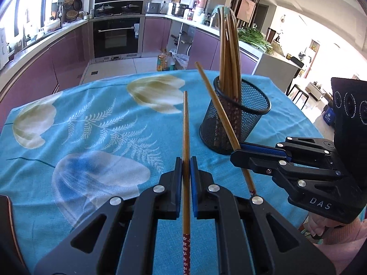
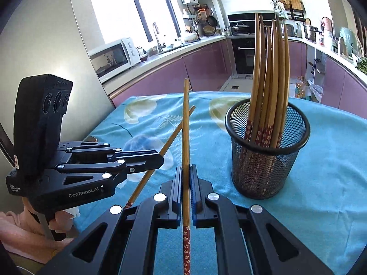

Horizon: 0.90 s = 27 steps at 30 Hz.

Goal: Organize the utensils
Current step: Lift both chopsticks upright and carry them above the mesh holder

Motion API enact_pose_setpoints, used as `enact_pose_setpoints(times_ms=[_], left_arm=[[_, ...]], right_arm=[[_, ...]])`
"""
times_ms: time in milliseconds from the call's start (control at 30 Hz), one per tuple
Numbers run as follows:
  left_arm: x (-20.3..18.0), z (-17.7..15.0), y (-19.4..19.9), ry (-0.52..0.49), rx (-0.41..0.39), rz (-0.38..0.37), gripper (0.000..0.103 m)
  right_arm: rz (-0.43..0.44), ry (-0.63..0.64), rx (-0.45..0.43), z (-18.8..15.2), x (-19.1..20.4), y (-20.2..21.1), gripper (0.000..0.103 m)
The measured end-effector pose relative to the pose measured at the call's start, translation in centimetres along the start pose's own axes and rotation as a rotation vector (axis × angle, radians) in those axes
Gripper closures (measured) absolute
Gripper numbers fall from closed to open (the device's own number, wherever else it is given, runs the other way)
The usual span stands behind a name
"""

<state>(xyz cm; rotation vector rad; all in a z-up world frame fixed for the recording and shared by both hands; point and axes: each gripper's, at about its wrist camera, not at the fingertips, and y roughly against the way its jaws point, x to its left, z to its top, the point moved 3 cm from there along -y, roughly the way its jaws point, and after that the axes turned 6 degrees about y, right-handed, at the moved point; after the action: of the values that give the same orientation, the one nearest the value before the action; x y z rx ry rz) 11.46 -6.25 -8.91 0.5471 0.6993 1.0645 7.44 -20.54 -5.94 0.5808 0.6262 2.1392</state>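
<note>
A black mesh cup stands on the blue flowered tablecloth and holds several bamboo chopsticks upright. My left gripper is shut on one bamboo chopstick with a red patterned end, pointing forward above the cloth. My right gripper is shut on another chopstick, just left of the cup. In the left wrist view the right gripper holds its chopstick slanted in front of the cup. In the right wrist view the left gripper is at the left with its chopstick.
The table sits in a kitchen with purple cabinets and an oven behind. Oil bottles stand on the floor past the table's far edge. A microwave is on the counter at the left.
</note>
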Motion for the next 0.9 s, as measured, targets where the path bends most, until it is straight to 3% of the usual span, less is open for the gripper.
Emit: enact_pose_setpoints(times_ms=[900], left_arm=[[-1.0, 1.6, 2.7, 0.004, -0.072, -0.078, 0.095]], right_arm=[[-0.022, -0.01, -0.104, 1.2, -1.2, 3.6, 0.097]])
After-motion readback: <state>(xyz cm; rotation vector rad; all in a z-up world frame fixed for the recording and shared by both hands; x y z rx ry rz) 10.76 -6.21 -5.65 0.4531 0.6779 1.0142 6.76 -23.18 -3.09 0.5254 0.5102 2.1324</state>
